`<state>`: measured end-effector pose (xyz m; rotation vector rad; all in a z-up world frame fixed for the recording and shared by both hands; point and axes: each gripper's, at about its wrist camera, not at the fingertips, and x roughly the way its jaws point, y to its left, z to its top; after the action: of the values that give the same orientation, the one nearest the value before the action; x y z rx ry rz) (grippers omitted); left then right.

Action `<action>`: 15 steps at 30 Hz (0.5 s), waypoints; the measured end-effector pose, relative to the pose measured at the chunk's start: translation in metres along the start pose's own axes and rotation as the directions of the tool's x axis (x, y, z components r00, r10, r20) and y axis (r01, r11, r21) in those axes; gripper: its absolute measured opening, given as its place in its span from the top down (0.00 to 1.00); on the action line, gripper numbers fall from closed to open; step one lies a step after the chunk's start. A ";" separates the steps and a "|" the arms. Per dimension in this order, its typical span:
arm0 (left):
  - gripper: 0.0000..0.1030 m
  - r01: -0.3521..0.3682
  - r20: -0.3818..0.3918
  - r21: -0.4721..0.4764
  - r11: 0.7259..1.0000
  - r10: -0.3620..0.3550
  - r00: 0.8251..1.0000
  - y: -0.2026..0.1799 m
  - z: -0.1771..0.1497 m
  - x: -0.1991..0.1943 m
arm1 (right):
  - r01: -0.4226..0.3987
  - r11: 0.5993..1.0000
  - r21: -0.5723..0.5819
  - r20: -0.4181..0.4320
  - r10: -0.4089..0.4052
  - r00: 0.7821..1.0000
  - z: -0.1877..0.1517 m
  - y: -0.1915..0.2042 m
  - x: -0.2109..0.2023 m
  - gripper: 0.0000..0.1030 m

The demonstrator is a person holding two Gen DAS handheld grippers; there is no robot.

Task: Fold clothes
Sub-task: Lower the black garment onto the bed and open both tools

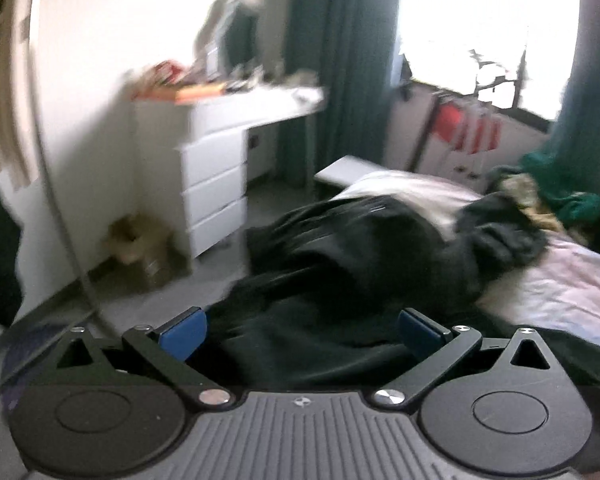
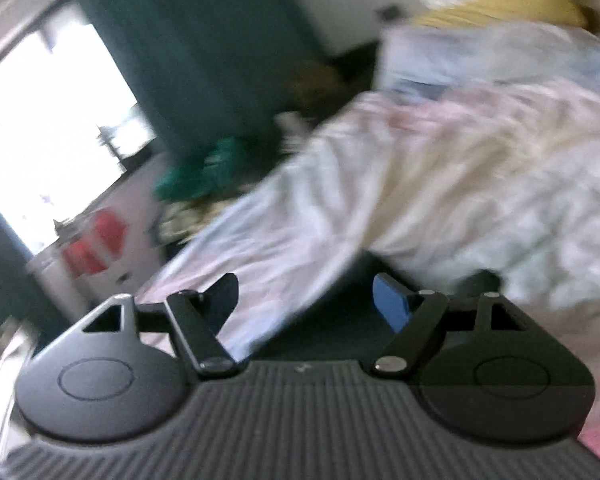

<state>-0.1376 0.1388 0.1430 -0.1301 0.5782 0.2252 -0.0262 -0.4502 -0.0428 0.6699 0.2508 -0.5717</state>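
Up front, the left gripper (image 1: 302, 332) sits at the bottom of its frame, angled down, its jaws spread wide with nothing pinched. Its blue pads (image 1: 184, 330) stand apart over the near edge of a black garment (image 1: 360, 264), which lies rumpled across the middle of the frame, partly on the bed (image 1: 560, 288) and hanging off its left edge towards the floor. Beyond it, a darker heap (image 1: 500, 232) lies on the bed at centre right.

Over in the right view, the right gripper (image 2: 306, 304) is tilted, its jaws open and holding nothing; dark cloth (image 2: 332, 332) shows beneath them at the lower middle. A pale duvet (image 2: 460, 184) fills the right half.

Both views are blurred; no writing or label can be read.
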 end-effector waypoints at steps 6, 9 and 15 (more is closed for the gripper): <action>0.00 0.117 0.084 0.133 0.984 -0.129 0.988 -0.105 -0.006 -0.001 | -0.212 0.966 -0.147 -0.040 0.208 0.977 -0.020 0.062 -0.029 0.25; 0.00 0.182 0.103 0.183 0.966 -0.203 0.974 -0.157 -0.012 0.016 | -0.298 0.933 -0.203 -0.084 0.287 0.954 -0.035 0.086 -0.039 0.25; 0.00 0.246 0.132 0.252 0.936 -0.285 0.949 -0.225 -0.031 0.052 | -0.400 0.880 -0.254 -0.118 0.383 0.916 -0.065 0.108 -0.041 0.25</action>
<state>-0.0556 -0.0749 0.1017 0.0387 0.4098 -0.0968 -0.0001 -0.3226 -0.0205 0.4516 0.2404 -0.1197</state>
